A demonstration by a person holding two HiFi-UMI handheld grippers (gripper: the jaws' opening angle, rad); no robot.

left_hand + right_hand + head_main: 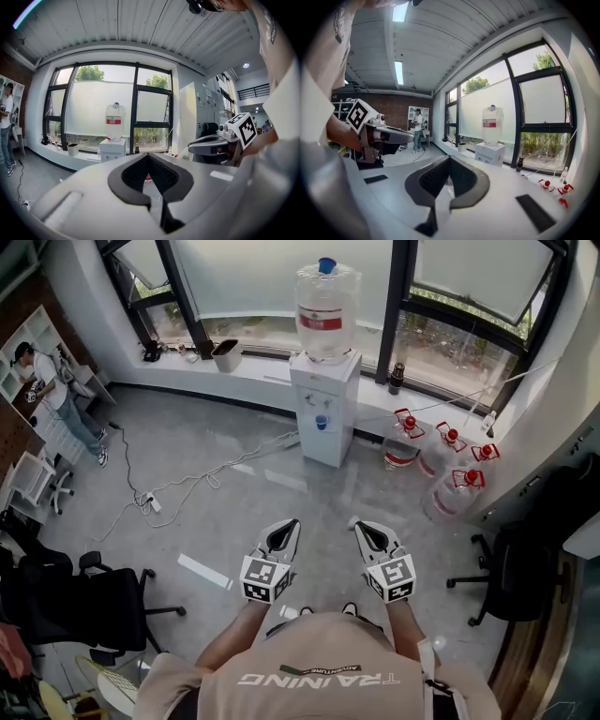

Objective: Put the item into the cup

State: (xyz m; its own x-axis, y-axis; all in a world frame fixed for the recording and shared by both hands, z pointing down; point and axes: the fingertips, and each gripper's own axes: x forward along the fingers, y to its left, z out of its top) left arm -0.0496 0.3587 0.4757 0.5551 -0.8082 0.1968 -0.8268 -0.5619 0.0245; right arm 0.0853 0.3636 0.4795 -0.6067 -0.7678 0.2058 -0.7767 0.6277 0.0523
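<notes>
As I look down, my left gripper and right gripper sit side by side, jaws pressed together on nothing, pointing toward the water dispenser.

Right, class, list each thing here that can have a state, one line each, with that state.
Left gripper: shut, empty.
Right gripper: shut, empty.
Dispenser: upright by the window sill.
Water bottle: seated on the dispenser.
Spare bottles: standing on the floor, red caps on.
Black chair: unoccupied.
</notes>
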